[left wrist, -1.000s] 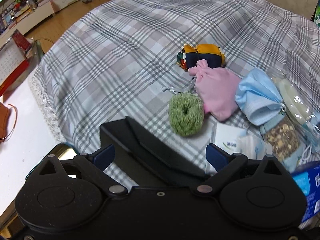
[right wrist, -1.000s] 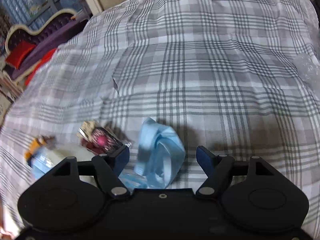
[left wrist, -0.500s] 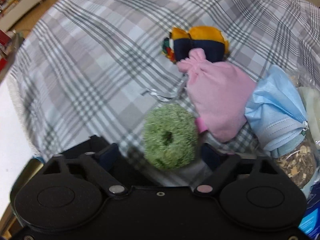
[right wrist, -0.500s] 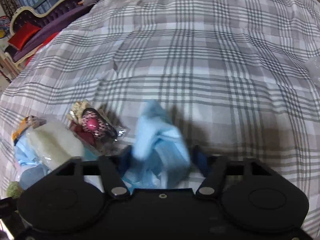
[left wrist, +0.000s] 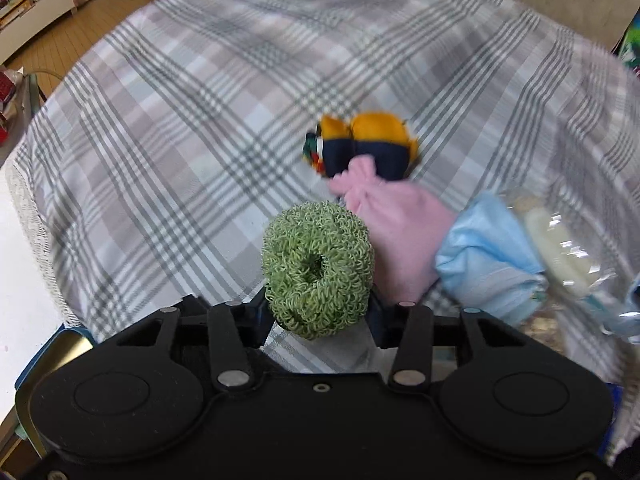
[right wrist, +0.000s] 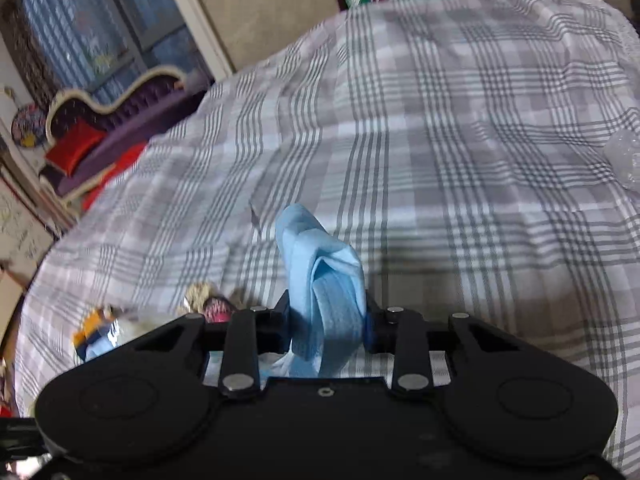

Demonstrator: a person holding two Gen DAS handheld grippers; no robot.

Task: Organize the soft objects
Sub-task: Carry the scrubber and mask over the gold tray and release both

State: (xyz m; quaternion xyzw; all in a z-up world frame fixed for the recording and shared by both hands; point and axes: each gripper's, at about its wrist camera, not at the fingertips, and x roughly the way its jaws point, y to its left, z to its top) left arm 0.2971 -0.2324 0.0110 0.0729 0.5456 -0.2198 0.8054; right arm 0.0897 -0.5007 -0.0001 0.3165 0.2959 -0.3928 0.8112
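Soft, even indoor light fills both views, fairly bright and without harsh glare. In the right wrist view daylight comes through a window point(right wrist: 92, 36) at the upper left, and a broad soft shadow lies across the plaid bedspread point(right wrist: 460, 140) just beyond the blue cloth point(right wrist: 324, 280). Fisheye distortion bows the bedspread point(left wrist: 200, 120) into a dome and bends the room at the edges. Motion blur smears the clear plastic bag point(left wrist: 560, 248) and the far edges, while the green scrubber point(left wrist: 316, 276) stays sharp.
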